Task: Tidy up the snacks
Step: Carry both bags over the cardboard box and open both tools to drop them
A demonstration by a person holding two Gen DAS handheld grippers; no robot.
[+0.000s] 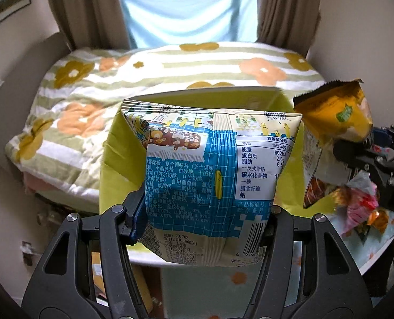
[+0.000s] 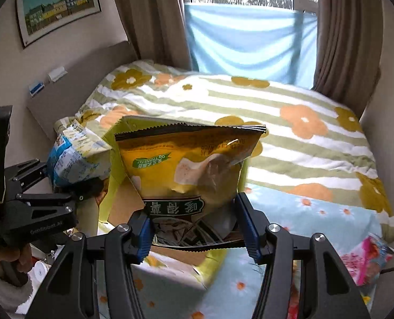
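My left gripper (image 1: 204,220) is shut on a blue-and-white snack bag (image 1: 207,175), held upright in front of an open yellow-green box (image 1: 111,159). My right gripper (image 2: 194,226) is shut on a yellow chip bag (image 2: 186,164), gripped near its lower end and held above the same yellow-green box (image 2: 109,186). In the left wrist view the yellow chip bag (image 1: 337,111) and the right gripper's fingers (image 1: 361,159) show at the right edge. The right wrist view has the blue-and-white bag (image 2: 74,156) at its left, with the left gripper (image 2: 72,186) closed around it.
A bed with a flowered, striped blanket (image 1: 170,69) lies behind the box. A light-blue flowered cloth (image 2: 316,212) covers the surface under the grippers. Pink snack packets (image 2: 367,257) lie at the right, also seen as pink packets (image 1: 361,207). Brown curtains (image 2: 149,13) frame the window.
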